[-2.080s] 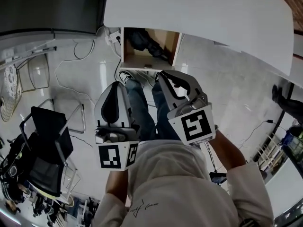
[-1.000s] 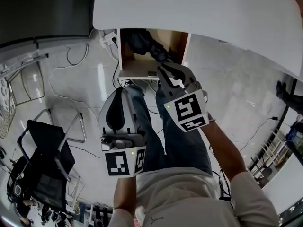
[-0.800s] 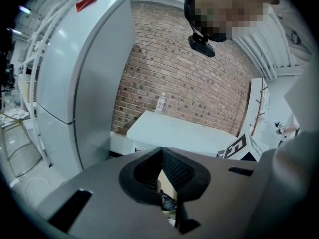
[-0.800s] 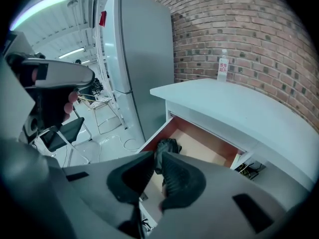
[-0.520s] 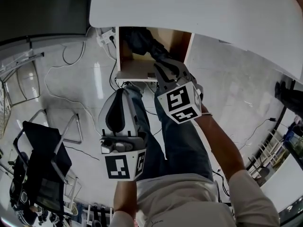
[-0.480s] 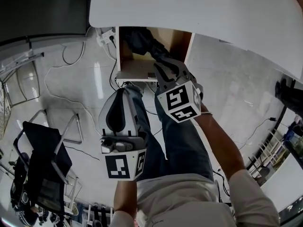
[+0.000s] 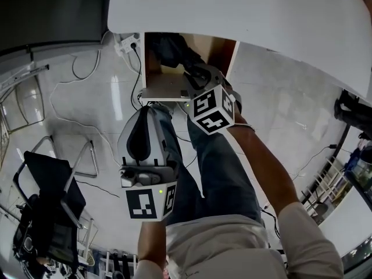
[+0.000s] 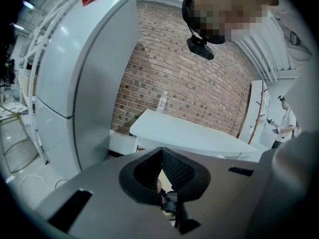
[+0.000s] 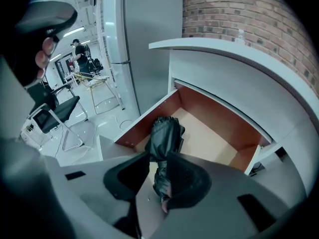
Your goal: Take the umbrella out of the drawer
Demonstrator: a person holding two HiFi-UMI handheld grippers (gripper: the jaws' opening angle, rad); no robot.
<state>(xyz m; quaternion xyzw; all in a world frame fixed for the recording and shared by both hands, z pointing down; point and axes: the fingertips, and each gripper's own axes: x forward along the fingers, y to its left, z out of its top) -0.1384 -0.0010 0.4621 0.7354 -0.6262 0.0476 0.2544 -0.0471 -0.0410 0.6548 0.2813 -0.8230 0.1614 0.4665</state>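
The wooden drawer (image 7: pixel 152 92) (image 9: pixel 234 128) stands pulled out from under the white desk (image 7: pixel 250 16). A folded black umbrella (image 7: pixel 174 50) (image 9: pixel 165 136) lies in it, along its left side. My right gripper (image 7: pixel 196 75) (image 9: pixel 157 159) reaches steeply down into the drawer. Its jaws have just been opening, and the umbrella's near end lies between them, close to the right pad (image 9: pixel 187 178). My left gripper (image 7: pixel 148 111) (image 8: pixel 160 156) hangs over the floor in front of the drawer, its tips together and nothing in them.
My legs in jeans (image 7: pixel 215 167) are below the grippers. A black office chair (image 7: pixel 49 196) and loose cables (image 7: pixel 75 83) are on the tiled floor to the left. A tall grey refrigerator (image 9: pixel 149 44) stands beside the desk, and a bottle (image 8: pixel 162 103) is on the desktop.
My right gripper has dropped down into the drawer over the umbrella, tilting more steeply, and its jaws have parted. My left gripper has sunk slightly.
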